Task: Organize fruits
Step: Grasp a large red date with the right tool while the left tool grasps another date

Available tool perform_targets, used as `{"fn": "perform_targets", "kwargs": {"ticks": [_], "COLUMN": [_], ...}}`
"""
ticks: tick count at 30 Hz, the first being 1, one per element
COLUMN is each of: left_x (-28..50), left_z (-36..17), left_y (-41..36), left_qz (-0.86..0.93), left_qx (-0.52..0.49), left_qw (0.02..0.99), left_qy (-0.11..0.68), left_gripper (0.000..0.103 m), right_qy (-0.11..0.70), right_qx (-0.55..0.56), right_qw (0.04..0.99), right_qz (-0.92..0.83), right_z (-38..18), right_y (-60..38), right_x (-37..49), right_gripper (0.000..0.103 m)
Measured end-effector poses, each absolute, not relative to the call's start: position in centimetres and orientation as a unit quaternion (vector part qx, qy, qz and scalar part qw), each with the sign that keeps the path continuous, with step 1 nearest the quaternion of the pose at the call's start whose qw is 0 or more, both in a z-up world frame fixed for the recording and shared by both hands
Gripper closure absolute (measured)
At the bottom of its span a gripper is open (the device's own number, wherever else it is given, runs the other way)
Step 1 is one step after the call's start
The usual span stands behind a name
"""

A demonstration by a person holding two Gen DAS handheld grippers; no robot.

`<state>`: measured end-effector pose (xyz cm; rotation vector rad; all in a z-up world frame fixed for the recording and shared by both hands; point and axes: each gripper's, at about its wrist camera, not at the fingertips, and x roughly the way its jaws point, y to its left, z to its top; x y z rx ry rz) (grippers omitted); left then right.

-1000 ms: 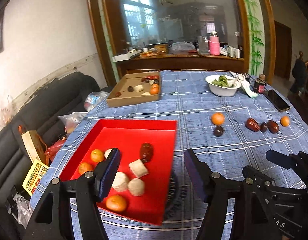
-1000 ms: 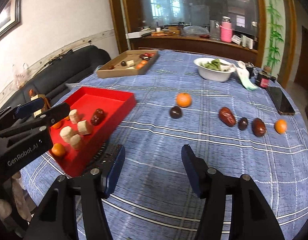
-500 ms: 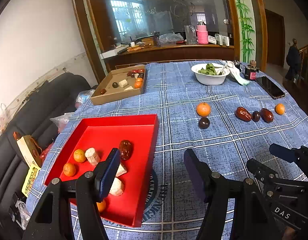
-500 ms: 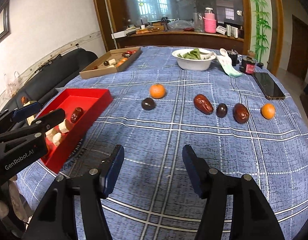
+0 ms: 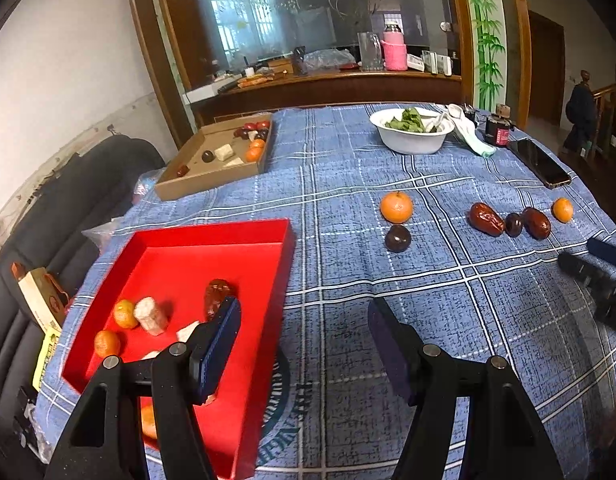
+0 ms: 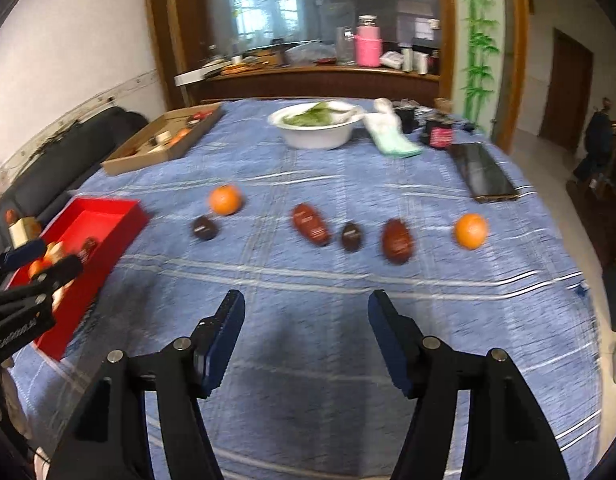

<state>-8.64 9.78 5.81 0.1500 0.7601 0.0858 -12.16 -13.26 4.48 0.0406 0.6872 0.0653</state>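
white bowl (image 5: 409, 142) of greens | phone (image 5: 541, 162) | black sofa (image 5: 74, 196)

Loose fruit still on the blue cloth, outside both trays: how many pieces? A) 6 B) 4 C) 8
A: on the cloth lie one orange, a dark plum, a red date, a second dark plum, another date and a second orange.

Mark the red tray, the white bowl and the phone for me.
red tray (image 5: 212, 236): left wrist view, far rim.
white bowl (image 6: 315, 138): right wrist view, front outer wall.
phone (image 6: 483, 176): right wrist view, middle of its dark screen.
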Motion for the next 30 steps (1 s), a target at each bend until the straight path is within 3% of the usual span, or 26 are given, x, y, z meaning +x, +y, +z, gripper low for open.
{"fn": "perform_targets", "kwargs": {"ticks": [11, 17, 24, 27, 29, 30], "left_x": [-5.6, -4.6, -2.5, -1.1, -0.2, 0.4], "left_z": [6.1, 5.7, 5.4, 5.2, 5.0, 4.7], "left_y": [10.5, 9.3, 7.3, 5.7, 4.8, 4.2], "left_qz": [0.008, -0.033, -0.065, -0.097, -0.114, -0.128], "left_qx": [0.017, 0.006, -0.01, -0.028, -0.038, -0.048], "left_qw": [0.922, 0.917, 0.912, 0.905, 0.901, 0.897], "left_qy": [0.388, 0.398, 0.406, 0.412, 0.418, 0.42], "left_gripper": [0.034, 0.034, 0.034, 0.034, 0.034, 0.034], "right_qy": [0.312, 0.355, 0.393, 0.398, 0.401, 0.405], "right_qx": [0.067, 0.135, 0.117, 0.105, 0.105, 0.1], "right_qw": [0.947, 0.924, 0.912, 0.911, 0.909, 0.908], "right_qz": [-0.036, -0.034, 0.021, 0.032, 0.043, 0.046], "right_z": [7.5, 4.7, 1.6, 1.0, 0.7, 0.5], "right_y": [-22.7, -26.0, -22.7, -22.1, -21.7, -21.5], "right_x": [-8.4, -3.5, -1.0, -1.0, -0.7, -0.6], "right_gripper": [0.039, 0.043, 0.044, 0.051, 0.065, 0.066]}}
